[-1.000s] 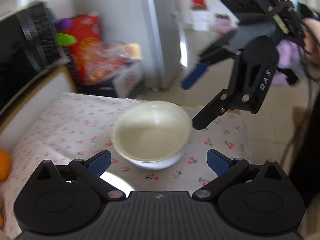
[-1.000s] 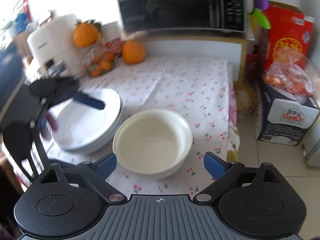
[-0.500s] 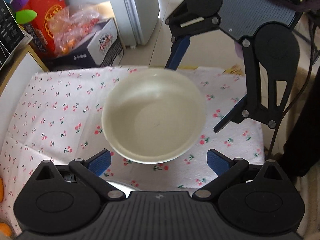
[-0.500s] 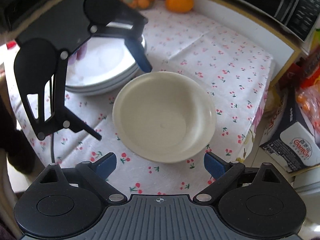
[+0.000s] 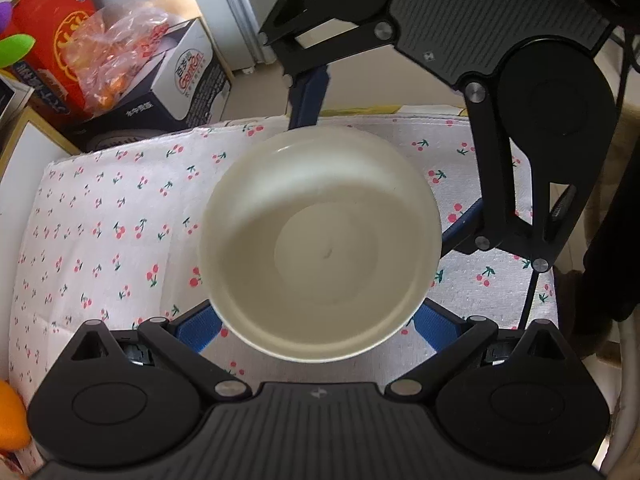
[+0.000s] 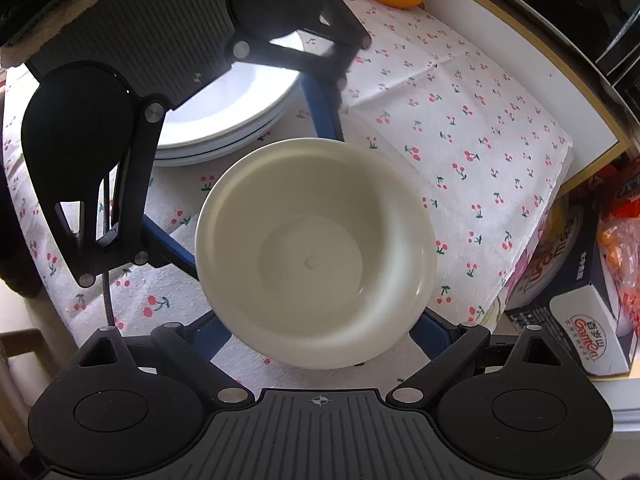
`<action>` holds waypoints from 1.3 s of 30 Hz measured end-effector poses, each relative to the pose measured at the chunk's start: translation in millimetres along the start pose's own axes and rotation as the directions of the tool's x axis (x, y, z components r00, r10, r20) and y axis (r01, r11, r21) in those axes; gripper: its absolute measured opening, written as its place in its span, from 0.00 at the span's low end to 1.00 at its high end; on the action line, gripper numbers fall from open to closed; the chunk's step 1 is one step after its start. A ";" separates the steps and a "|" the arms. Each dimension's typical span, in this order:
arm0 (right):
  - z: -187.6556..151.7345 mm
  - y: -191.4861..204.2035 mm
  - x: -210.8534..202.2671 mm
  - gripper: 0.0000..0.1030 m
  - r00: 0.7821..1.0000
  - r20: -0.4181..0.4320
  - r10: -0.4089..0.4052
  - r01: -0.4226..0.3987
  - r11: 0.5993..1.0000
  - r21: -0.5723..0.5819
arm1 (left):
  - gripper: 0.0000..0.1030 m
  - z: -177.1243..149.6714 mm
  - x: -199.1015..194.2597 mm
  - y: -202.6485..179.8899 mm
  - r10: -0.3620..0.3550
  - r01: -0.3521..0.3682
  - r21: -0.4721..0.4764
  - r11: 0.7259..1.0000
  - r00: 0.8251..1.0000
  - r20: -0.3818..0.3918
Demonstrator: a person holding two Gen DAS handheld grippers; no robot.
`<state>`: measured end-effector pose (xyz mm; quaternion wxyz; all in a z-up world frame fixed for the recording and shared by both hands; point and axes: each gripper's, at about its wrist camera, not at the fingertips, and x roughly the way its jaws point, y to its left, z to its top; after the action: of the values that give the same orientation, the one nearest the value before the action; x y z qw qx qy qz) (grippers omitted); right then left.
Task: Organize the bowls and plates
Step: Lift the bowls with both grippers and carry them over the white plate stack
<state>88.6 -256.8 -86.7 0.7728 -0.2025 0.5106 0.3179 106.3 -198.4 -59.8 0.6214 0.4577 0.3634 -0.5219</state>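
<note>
A smooth, glossy cream bowl (image 6: 316, 252) sits on matt woven cloth (image 6: 472, 120) printed with cherries. Glossy white plates (image 6: 224, 120) stack near the table's far-left corner; ribbed matt black plastic forms the left gripper (image 5: 316, 322).

plates (image 6: 224, 120) half hidden behind left gripper (image 6: 256, 184)

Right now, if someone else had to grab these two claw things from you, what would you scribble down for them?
Left gripper: open, fingers on either side of the cream bowl, not clamped.
Right gripper: open, straddling the same bowl from the opposite side.
Bowl sits on the cherry-print tablecloth; white plate stack lies beside it.
Done: plates stacked.
Left: probably grip the bowl with both grippers and set it where it belongs, perhaps on the plates.
</note>
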 end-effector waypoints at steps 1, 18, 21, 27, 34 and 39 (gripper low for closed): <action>0.1 -0.4 0.1 0.93 1.000 0.001 0.003 -0.003 1.000 -0.003 | 0.99 0.3 0.1 -0.2 0.003 -0.003 0.002 1.000 1.000 0.002; -0.7 -0.4 -8.6 0.93 0.999 0.046 0.006 -0.006 1.000 -0.008 | 0.95 -0.2 -6.0 2.2 0.005 -0.004 -0.016 1.000 1.000 0.030; 0.1 0.6 -11.5 0.93 0.999 0.054 0.005 -0.004 1.000 -0.011 | 0.95 -1.0 -10.0 1.4 0.008 -0.007 -0.018 1.000 0.999 0.033; 3.3 2.6 -18.6 0.93 0.998 0.068 -0.005 0.006 1.000 -0.015 | 0.95 -1.6 -18.9 0.4 0.018 -0.017 -0.021 1.000 0.999 0.041; 10.5 6.4 -29.7 0.93 0.998 0.069 -0.016 0.017 1.000 -0.026 | 0.95 -2.1 -30.1 -2.8 0.035 -0.034 -0.026 0.999 0.998 0.045; 19.6 11.3 -44.1 0.93 0.997 0.077 -0.028 0.031 0.999 -0.039 | 0.95 -4.8 -43.5 -2.0 0.052 -0.050 -0.033 0.998 0.997 0.057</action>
<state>81.4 -248.7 -38.2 0.7921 -0.2131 0.4714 0.3240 96.2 -180.2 -21.3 0.6520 0.4417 0.3415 -0.5130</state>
